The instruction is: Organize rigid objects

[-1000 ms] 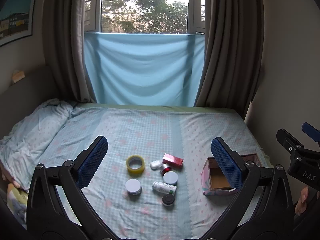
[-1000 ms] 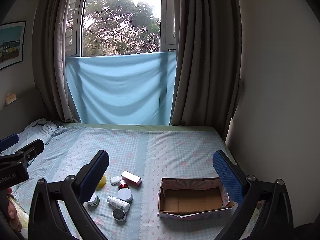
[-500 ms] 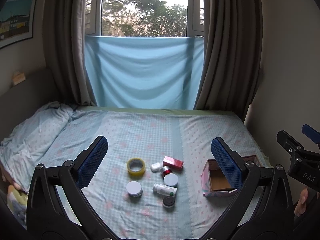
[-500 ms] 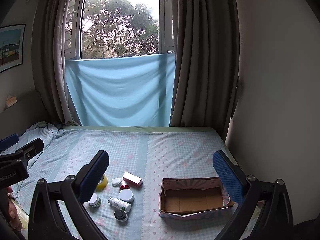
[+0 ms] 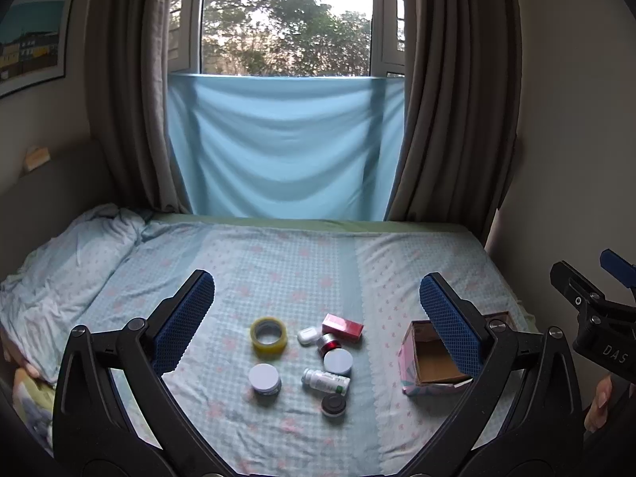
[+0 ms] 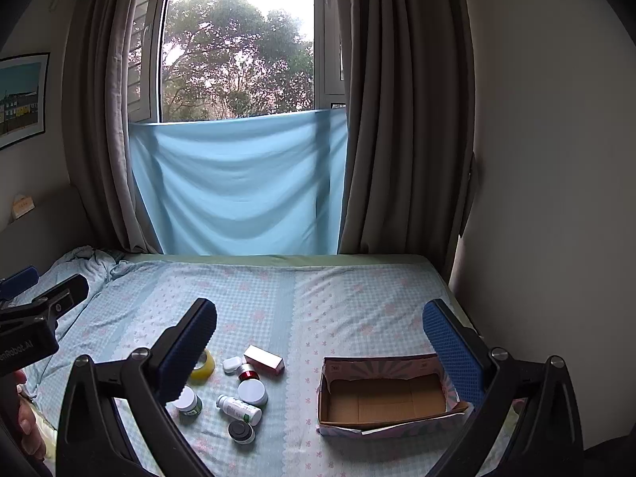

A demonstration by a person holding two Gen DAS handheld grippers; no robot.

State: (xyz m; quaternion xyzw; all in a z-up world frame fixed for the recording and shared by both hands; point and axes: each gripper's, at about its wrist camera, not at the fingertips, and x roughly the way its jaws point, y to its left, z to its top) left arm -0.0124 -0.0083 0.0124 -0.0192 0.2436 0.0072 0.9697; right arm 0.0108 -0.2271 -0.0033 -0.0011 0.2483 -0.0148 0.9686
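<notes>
Nothing has gone into the cardboard box point(image 6: 383, 397) yet: it sits open and bare on the bed point(image 5: 302, 262), so the sorting looks wholly ahead. All the small things lie in a loose cluster just left of the box: a roll of yellow tape point(image 5: 268, 336) farthest from it, a red carton point(image 5: 342, 326) at the far side, a small white case point(image 5: 307, 335), a red-banded tin point(image 5: 330, 345), two white-lidded jars point(image 5: 338, 361) point(image 5: 264, 378), a pill bottle point(image 5: 326, 381) on its side, and a dark-capped jar point(image 5: 333, 404) nearest the camera. What the jars hold is too small to read. The left tool point(image 5: 318, 318) hangs above the cluster, fingers wide apart and holding nothing; the right tool point(image 6: 318, 342) hangs over the box side, likewise spread and bare.
</notes>
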